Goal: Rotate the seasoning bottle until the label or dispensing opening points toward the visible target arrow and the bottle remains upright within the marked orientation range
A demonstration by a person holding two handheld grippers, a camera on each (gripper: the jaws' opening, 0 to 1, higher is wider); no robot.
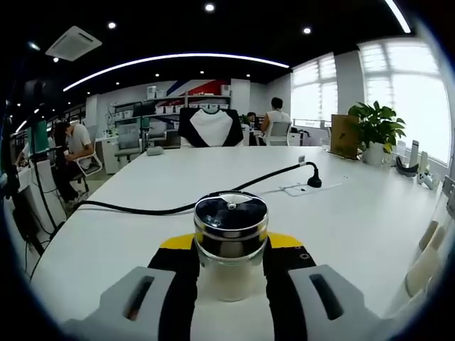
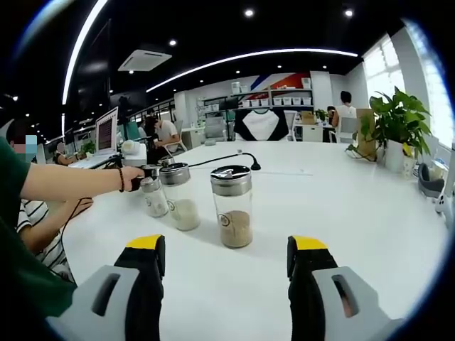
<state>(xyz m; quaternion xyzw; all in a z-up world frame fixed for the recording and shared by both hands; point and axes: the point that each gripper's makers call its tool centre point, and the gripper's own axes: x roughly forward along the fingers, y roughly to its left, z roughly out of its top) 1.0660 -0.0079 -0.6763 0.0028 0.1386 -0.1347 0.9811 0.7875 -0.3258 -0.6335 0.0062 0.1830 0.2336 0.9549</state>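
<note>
Left gripper view, seasoning bottle [image 1: 231, 241] between fingers [image 1: 175, 266]

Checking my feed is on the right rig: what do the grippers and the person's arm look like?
Both the left gripper and the right gripper have grey jaw bodies with dark slots, black inner faces and yellow tips. The person's arm shows a dark green sleeve and a dark wristband.

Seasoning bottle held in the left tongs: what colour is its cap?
Shiny silver rim with a dark top on the seasoning bottle, clearest in the left gripper view.
</note>
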